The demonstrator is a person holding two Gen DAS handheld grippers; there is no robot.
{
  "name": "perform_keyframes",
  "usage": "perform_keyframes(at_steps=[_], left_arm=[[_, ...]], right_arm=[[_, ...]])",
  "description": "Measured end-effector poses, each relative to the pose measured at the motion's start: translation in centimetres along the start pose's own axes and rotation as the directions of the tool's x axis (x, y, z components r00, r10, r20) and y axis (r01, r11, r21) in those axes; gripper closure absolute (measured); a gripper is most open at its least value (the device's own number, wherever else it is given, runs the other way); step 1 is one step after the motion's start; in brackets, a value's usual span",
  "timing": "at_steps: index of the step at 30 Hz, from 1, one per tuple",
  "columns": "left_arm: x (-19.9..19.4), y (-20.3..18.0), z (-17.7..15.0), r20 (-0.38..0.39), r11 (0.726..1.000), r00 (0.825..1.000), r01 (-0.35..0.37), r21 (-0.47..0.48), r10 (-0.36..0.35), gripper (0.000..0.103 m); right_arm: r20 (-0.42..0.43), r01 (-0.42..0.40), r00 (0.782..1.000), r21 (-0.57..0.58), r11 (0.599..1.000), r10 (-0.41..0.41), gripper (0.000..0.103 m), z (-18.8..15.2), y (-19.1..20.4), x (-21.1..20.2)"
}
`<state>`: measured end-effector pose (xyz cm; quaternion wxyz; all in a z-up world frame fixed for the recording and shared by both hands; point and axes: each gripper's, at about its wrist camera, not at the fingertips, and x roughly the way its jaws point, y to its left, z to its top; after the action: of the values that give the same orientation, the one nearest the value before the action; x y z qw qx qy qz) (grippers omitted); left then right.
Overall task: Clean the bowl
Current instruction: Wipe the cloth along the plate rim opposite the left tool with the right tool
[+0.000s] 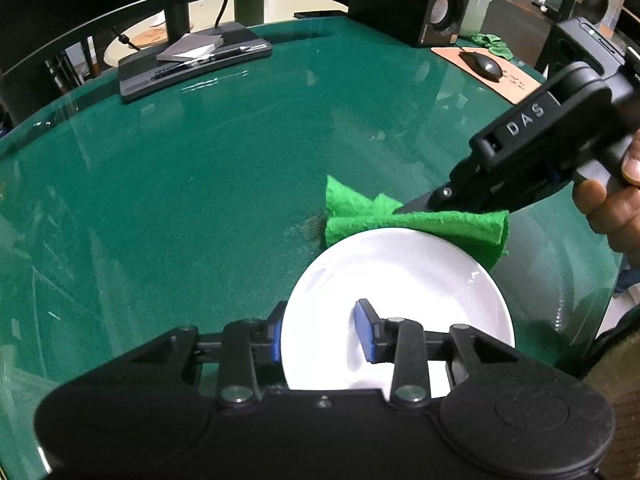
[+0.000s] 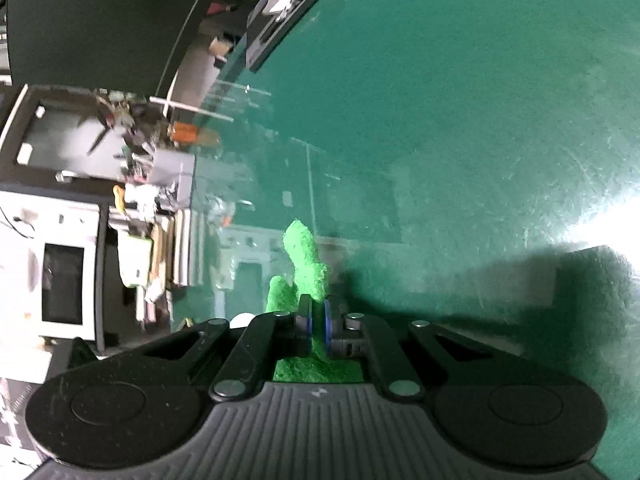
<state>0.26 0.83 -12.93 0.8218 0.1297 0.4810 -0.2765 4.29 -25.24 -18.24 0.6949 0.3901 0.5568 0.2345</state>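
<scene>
White bowl (image 1: 400, 304) sits on the green glass table (image 1: 200, 184), tilted up toward you. Your left gripper (image 1: 322, 332) pinches its near rim, one blue pad inside, one outside. Your right gripper (image 2: 317, 322) is clamped tight on the green felt cloth (image 1: 420, 226) (folded, bunched), which lies against the bowl's far rim.
</scene>
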Motion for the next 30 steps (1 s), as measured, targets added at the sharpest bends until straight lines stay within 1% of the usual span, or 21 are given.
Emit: perform_keyframes(at_steps=[3, 8, 11, 14, 19, 22, 24, 26, 30], left_arm=[[0.0, -0.2, 0.1, -0.008, 1.0, 1.0, -0.008, 0.009, 0.008, 0.068], [0.1, -0.5, 0.2, -0.017, 1.0, 1.0, -0.016, 0.026, 0.017, 0.068], [0.2, -0.7, 0.5, -0.028, 0.999, 0.999, -0.015, 0.04, 0.016, 0.067], [0.5, -0.9, 0.9, -0.032, 0.999, 0.999, -0.011, 0.053, 0.013, 0.065], [0.9, -1.2, 1.4, -0.037, 0.998, 0.999, -0.006, 0.068, 0.008, 0.063], [1.1, -1.4, 1.7, -0.044, 0.996, 0.999, 0.002, 0.087, 0.002, 0.061], [1.2, -1.4, 1.9, -0.046, 0.996, 0.999, 0.008, 0.092, -0.003, 0.06], [1.3, -1.5, 2.1, -0.049, 0.994, 0.999, 0.018, 0.103, -0.013, 0.06], [1.8, -1.9, 2.7, -0.057, 0.988, 0.998, 0.044, 0.145, -0.036, 0.059]], right_arm=[[0.006, -0.023, 1.0, 0.037, 0.999, 0.023, 0.097, -0.5, -1.0, -0.5], [0.013, -0.053, 0.999, 0.025, 0.998, 0.053, 0.096, -0.9, -1.6, -0.8], [-0.001, -0.066, 0.998, 0.038, 0.997, 0.066, 0.096, -0.3, -1.9, -0.4], [-0.022, -0.063, 0.998, 0.018, 0.998, 0.064, 0.095, 0.7, -1.2, 0.9], [-0.07, -0.083, 0.994, -0.048, 0.995, 0.08, 0.094, 2.3, 1.1, 3.7], [-0.067, -0.095, 0.994, -0.048, 0.994, 0.092, 0.094, 2.3, 0.6, 2.9], [-0.057, -0.099, 0.994, -0.024, 0.995, 0.098, 0.094, 2.1, -0.5, 1.7], [-0.052, -0.088, 0.995, 0.007, 0.996, 0.089, 0.094, 1.6, -1.9, 0.6], [-0.038, -0.074, 0.996, 0.034, 0.997, 0.075, 0.094, 0.9, -3.1, -0.5]])
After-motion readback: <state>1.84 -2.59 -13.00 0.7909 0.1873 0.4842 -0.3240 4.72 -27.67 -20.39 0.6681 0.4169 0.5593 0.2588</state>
